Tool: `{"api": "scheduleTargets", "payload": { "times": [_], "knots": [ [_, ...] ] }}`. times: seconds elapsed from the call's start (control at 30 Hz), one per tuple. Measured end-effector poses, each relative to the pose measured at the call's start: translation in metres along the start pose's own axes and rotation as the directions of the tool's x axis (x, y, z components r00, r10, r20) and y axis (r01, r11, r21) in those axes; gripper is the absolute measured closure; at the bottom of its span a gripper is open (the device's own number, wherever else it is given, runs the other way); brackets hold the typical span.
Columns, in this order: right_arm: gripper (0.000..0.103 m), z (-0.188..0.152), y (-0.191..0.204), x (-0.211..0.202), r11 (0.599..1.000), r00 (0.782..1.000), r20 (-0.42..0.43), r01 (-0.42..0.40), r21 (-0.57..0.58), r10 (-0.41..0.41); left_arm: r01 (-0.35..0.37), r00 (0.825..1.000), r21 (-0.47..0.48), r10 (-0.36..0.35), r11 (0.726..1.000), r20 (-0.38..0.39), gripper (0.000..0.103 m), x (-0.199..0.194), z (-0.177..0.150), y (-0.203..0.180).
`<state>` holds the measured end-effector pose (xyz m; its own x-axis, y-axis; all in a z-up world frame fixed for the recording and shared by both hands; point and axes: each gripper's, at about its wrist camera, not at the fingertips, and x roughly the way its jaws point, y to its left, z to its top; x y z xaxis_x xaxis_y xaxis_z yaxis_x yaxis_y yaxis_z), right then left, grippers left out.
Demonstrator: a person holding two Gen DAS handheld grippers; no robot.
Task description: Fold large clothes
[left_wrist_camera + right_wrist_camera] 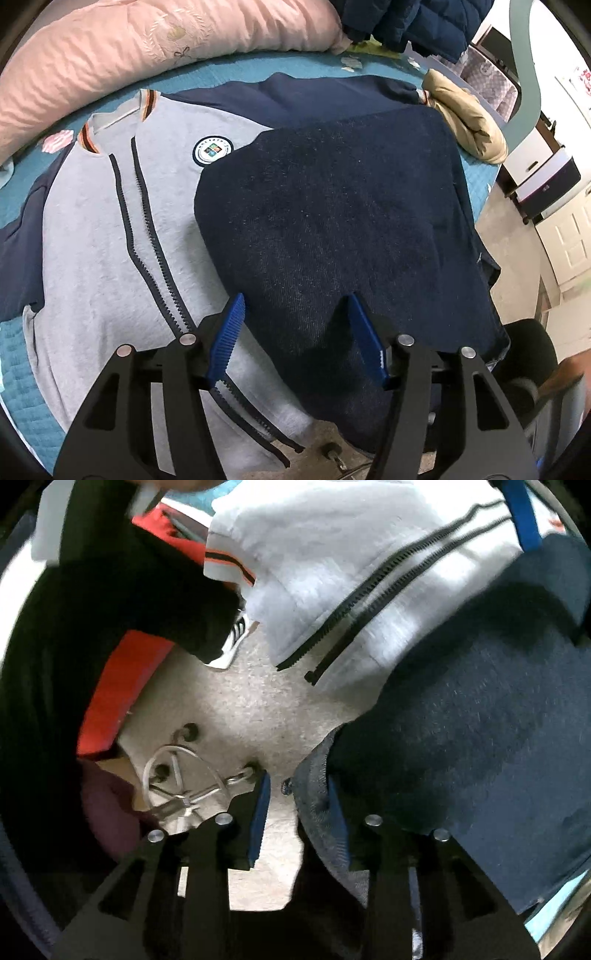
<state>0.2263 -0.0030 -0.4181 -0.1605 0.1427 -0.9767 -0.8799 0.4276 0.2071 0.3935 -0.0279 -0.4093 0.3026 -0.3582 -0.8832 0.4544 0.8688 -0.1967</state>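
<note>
A grey and navy zip jacket lies spread on the teal bed cover, front up, zipper open. Its navy right part is folded over onto the front. My left gripper is open just above the near end of that folded part, holding nothing. In the right wrist view the jacket's hem hangs over the bed edge above the floor. My right gripper is open with the folded navy fabric's edge between its fingers, lying against the right finger.
A pink quilt lies along the far side of the bed. A tan garment sits at the far right corner, with dark blue clothing behind. A chair base with casters stands on the floor. The person's dark clothing fills the left.
</note>
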Motion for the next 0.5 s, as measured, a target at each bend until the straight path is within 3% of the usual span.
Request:
{"api": "scheduleTargets", "payload": {
  "times": [0.07,0.1,0.13,0.2,0.27,0.3,0.37,0.43,0.47,0.5],
  "knots": [
    [0.096,-0.004,0.021,0.000,0.994,0.999,0.014,0.054,-0.093,-0.053,0.004,1.000,-0.006,-0.004,1.000,-0.006,0.041,0.002,0.001,0.002],
    [0.096,-0.008,0.035,0.001,0.978,0.990,0.030,0.138,-0.158,-0.135,0.001,1.000,-0.008,-0.001,1.000,-0.011,0.038,0.003,0.003,0.004],
    [0.096,-0.014,0.055,0.005,0.942,0.973,0.038,0.230,-0.245,-0.227,-0.001,1.000,-0.010,0.000,1.000,-0.013,0.036,0.004,0.004,0.005],
    [0.096,-0.025,0.082,0.013,0.884,0.942,0.063,0.332,-0.330,-0.330,0.001,1.000,-0.017,-0.001,1.000,-0.017,0.034,0.006,0.007,0.005],
    [0.096,-0.039,0.096,0.021,0.814,0.897,0.076,0.429,-0.391,-0.436,-0.004,1.000,-0.012,0.004,1.000,-0.018,0.034,0.006,0.007,0.002],
    [0.097,-0.044,0.099,0.014,0.804,0.885,0.109,0.457,-0.381,-0.452,-0.009,1.000,-0.009,0.009,1.000,-0.013,0.034,0.005,0.007,0.001],
    [0.097,-0.058,0.114,0.006,0.719,0.811,0.221,0.584,-0.378,-0.542,-0.018,1.000,-0.023,0.018,1.000,-0.004,0.034,0.005,0.008,0.001],
    [0.096,-0.075,0.115,0.025,0.691,0.776,0.191,0.625,-0.363,-0.601,-0.015,1.000,-0.044,0.015,0.999,0.002,0.034,0.006,0.008,0.002],
    [0.099,-0.081,0.102,0.037,0.757,0.813,0.121,0.576,-0.309,-0.570,-0.016,1.000,-0.045,0.016,0.999,0.001,0.034,0.007,0.008,0.001],
    [0.103,-0.082,0.082,0.044,0.889,0.902,-0.005,0.424,-0.171,-0.431,-0.037,0.999,-0.035,0.037,0.999,0.005,0.034,0.007,0.008,-0.002]
  ]
}}
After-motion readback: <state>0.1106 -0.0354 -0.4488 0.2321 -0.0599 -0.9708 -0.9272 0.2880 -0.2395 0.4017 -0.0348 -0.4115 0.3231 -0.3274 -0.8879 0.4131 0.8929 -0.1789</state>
